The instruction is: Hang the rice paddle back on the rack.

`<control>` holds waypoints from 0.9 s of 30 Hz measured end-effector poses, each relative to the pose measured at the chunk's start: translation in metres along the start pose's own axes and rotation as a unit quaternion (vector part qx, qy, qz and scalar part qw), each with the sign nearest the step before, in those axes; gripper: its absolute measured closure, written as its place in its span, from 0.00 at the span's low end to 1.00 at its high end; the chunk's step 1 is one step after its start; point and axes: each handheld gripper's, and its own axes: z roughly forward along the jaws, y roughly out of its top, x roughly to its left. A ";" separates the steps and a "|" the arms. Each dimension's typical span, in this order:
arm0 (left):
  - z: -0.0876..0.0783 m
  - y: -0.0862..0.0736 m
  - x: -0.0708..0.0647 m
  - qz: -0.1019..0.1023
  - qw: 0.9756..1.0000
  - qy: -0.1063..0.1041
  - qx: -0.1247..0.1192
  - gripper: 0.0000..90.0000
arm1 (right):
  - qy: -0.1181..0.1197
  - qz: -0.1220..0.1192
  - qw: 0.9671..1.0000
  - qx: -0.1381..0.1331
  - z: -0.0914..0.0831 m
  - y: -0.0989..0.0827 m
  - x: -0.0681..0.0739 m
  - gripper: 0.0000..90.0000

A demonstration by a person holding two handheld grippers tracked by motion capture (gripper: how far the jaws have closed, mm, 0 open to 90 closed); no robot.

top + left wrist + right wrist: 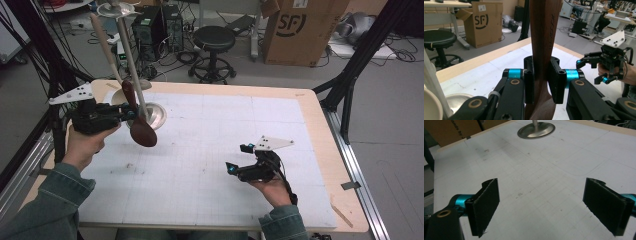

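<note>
A wooden spoon with a dark brown bowl point(142, 132) and a paler handle stands tilted above the left part of the white mat. My left gripper point(131, 114) is shut on its neck just above the bowl. In the left gripper view both pads press the brown handle point(543, 37), which runs up out of frame. Right behind the spoon stands a metal stand: a round base point(157, 115) and a thin pole point(131, 65). My right gripper point(238, 157) rests low over the mat's right half, open, with only bare mat between its pads point(486, 205).
The white gridded mat point(210, 150) covers a wooden table point(320, 130). A pale rounded object point(119, 96) lies beside the stand's base point(536, 130). Beyond the far edge are a black stool point(214, 40), a cardboard box point(300, 30) and computer towers point(150, 27). Black frame legs point(350, 75) rise at the right.
</note>
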 end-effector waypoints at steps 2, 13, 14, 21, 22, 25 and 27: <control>0.000 0.002 0.001 0.000 1.000 0.002 -0.002 0.85 | -0.002 0.004 1.000 0.002 0.000 -0.001 -0.001 0.13; 0.002 0.015 0.006 -0.003 1.000 0.009 -0.010 0.86 | 0.001 0.005 1.000 0.002 0.001 -0.004 -0.002 0.12; 0.002 0.017 0.006 -0.003 1.000 0.010 -0.010 0.86 | 0.000 0.006 1.000 0.003 0.001 -0.005 -0.002 0.12; 0.005 0.030 0.006 0.005 1.000 0.012 -0.012 0.86 | -0.001 0.007 1.000 -0.001 -0.001 -0.005 -0.004 0.12; 0.005 0.032 0.006 0.006 1.000 0.012 -0.012 0.86 | -0.001 0.008 1.000 -0.001 -0.001 -0.005 -0.004 0.11; 0.006 0.037 0.007 0.008 1.000 0.015 -0.013 0.86 | -0.003 0.009 1.000 -0.002 -0.001 -0.005 -0.005 0.11; 0.005 0.039 0.008 0.006 1.000 0.015 -0.014 0.85 | -0.006 0.011 1.000 -0.003 -0.002 -0.005 -0.005 0.11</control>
